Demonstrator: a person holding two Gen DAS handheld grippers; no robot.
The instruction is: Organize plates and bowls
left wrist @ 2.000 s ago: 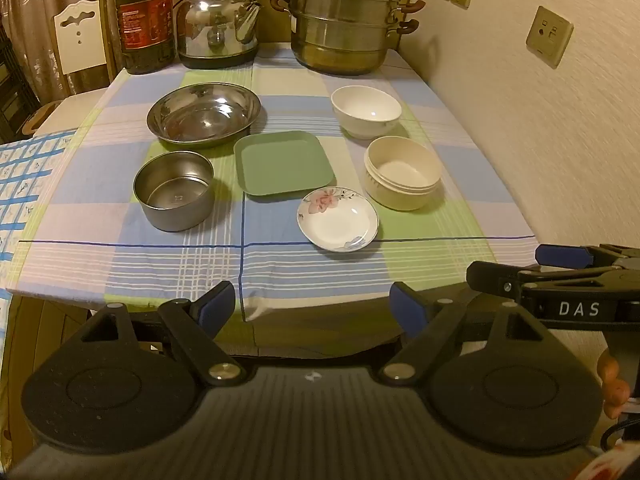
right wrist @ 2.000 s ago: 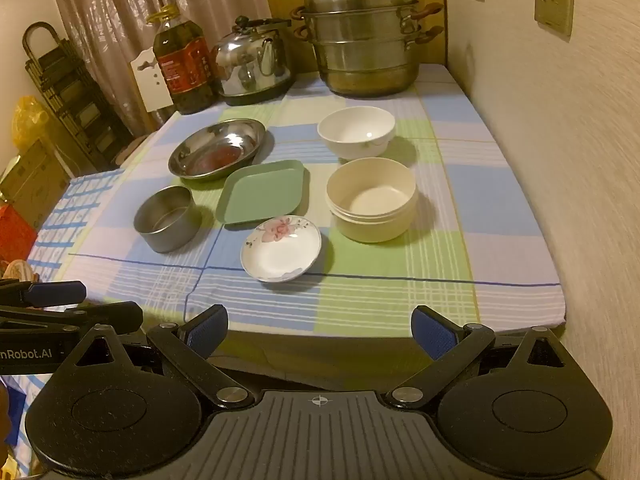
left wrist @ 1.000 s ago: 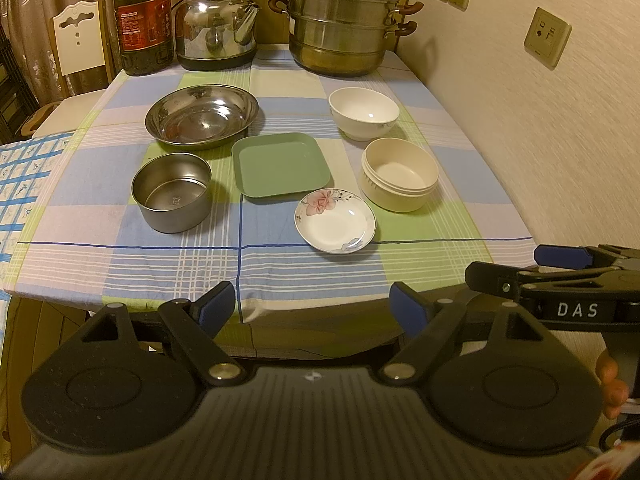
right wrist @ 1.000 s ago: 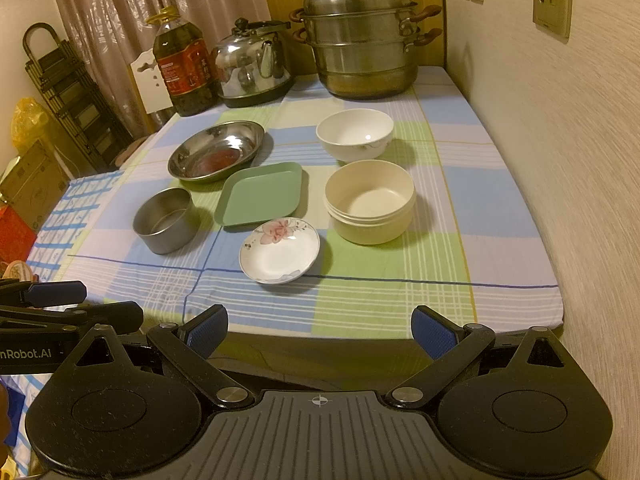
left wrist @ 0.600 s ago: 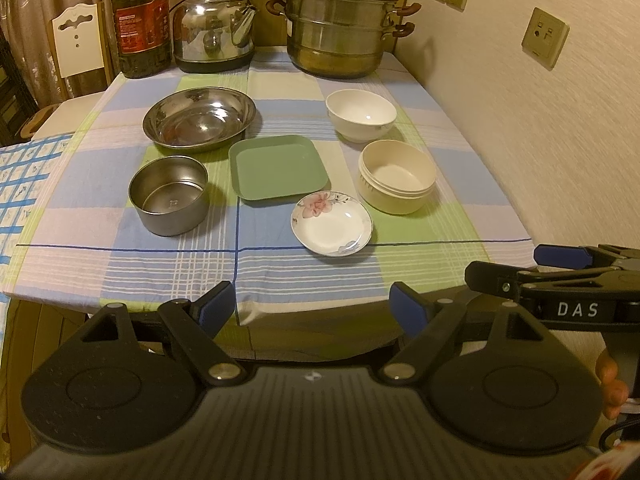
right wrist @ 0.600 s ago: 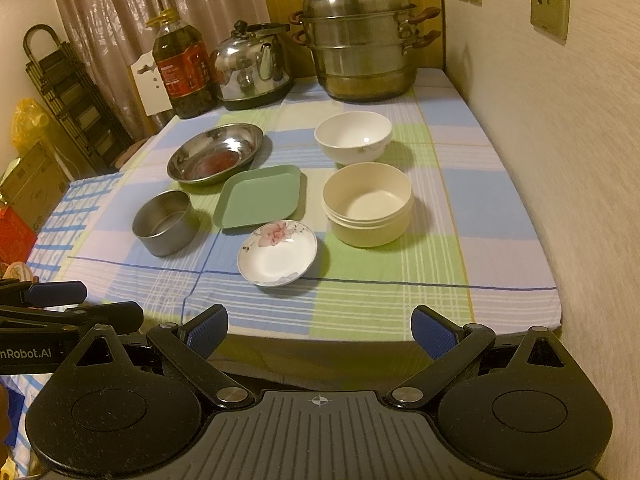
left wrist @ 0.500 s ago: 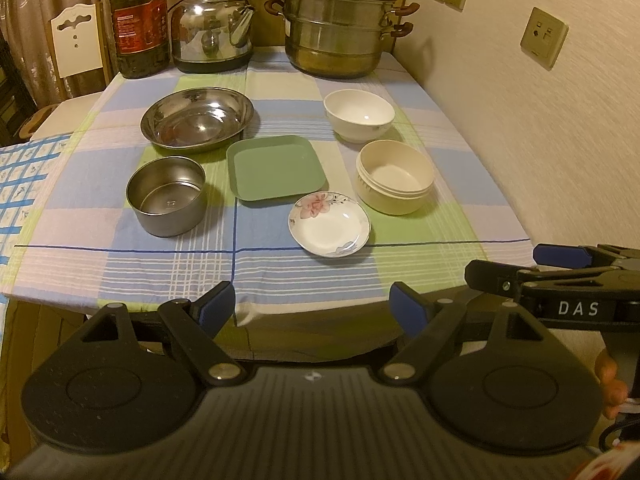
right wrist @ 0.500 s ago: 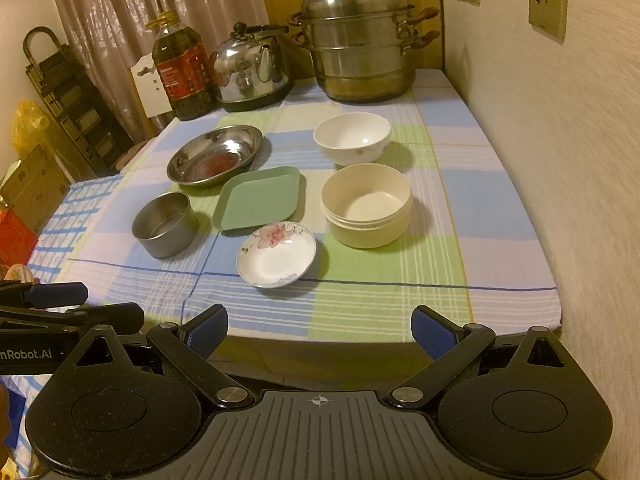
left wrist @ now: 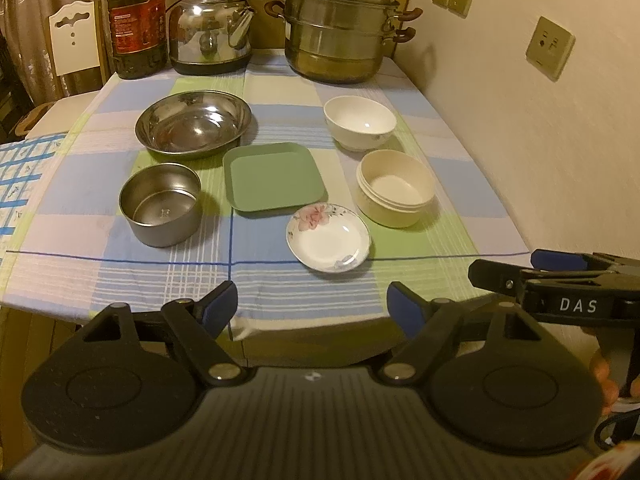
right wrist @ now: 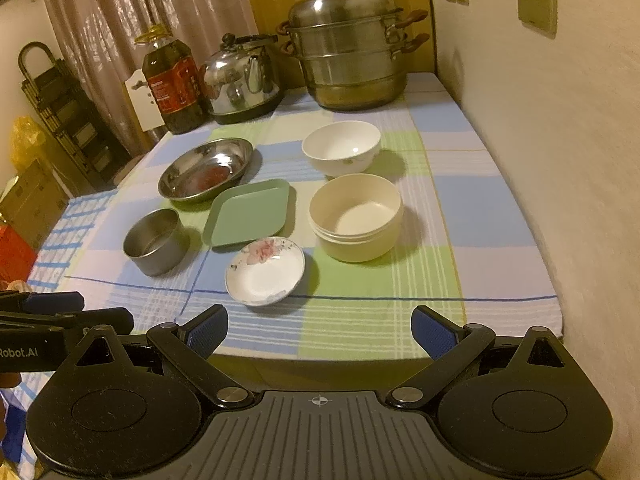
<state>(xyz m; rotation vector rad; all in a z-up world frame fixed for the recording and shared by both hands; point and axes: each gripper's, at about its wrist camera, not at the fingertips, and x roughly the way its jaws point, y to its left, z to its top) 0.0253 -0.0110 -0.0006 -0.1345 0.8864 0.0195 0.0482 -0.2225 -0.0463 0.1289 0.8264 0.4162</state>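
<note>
**Both grippers wait at the near edge, nothing is held**

Your left gripper (left wrist: 312,306) is wide but its jaws are closing a little, with nothing between them. Your right gripper (right wrist: 320,332) stands open and empty. Both hang just outside the near edge of the table (left wrist: 100,280) and look down and forward over it.

Take the floral plate (left wrist: 328,238) as the landmark. It is the nearest dish to both grippers, straight ahead of them and close to the near edge. The green square plate (left wrist: 274,176) lies just behind it, almost touching. The beige bowl (left wrist: 394,188) is just to its right, and the white bowl (left wrist: 360,126) stands behind that one. The small steel bowl (left wrist: 162,204) is to its left, with the wide steel bowl (left wrist: 194,124) farther back on this side.

I judge that neither hand is clearly nearer to the floral plate. The left hand suits the steel bowls and the right hand the beige and white bowls. The wall runs near the right side, so there is less room there; the cloth in front of the floral plate is free.
</note>
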